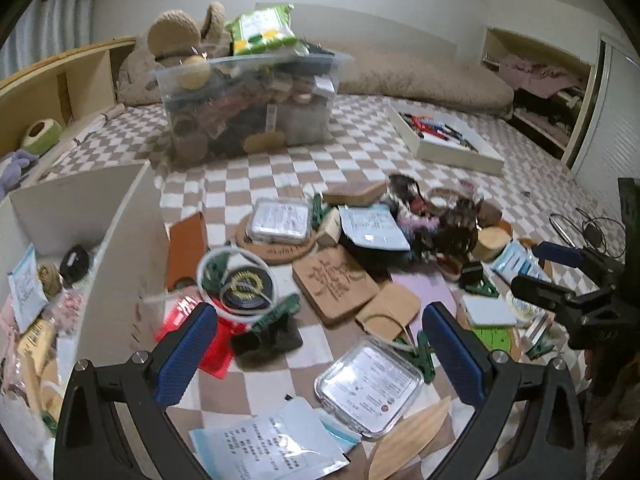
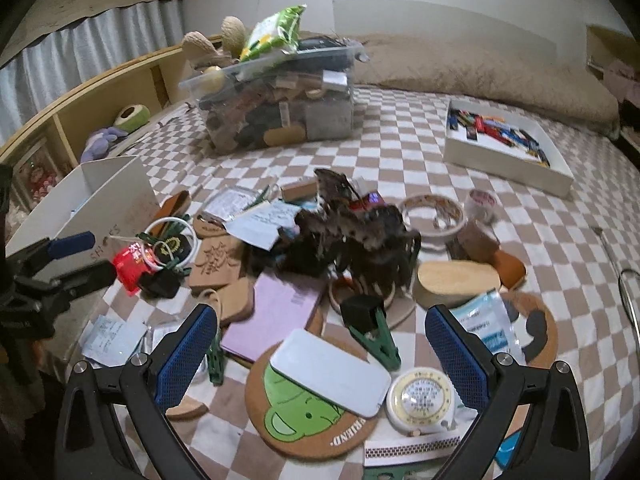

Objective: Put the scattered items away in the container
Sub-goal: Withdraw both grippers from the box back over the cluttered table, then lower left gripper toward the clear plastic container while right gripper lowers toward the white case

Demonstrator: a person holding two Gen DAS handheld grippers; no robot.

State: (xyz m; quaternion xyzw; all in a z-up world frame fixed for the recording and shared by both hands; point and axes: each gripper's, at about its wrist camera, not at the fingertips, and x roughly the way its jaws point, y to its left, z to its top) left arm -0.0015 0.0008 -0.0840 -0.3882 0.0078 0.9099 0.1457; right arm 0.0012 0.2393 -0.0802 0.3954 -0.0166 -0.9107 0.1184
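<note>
Both claws gape wide and empty: the left claw [image 1: 320, 354] above a clear lidded box [image 1: 368, 386], the right claw [image 2: 322, 354] above a white case [image 2: 330, 372] on the checkered bed [image 2: 400, 152]; the white container [image 1: 120, 240] sits left.

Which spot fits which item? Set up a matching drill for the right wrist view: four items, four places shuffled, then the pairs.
Items:
1. white flat case
2. green snack bag
3. green clip
4. red packet

Places:
A. on top of the full clear bin
B. lying on the green cartoon coaster
C. left side of the pile, near the white box
D. beside the purple pad

Pairs: 1-B, 2-A, 3-D, 4-C
</note>
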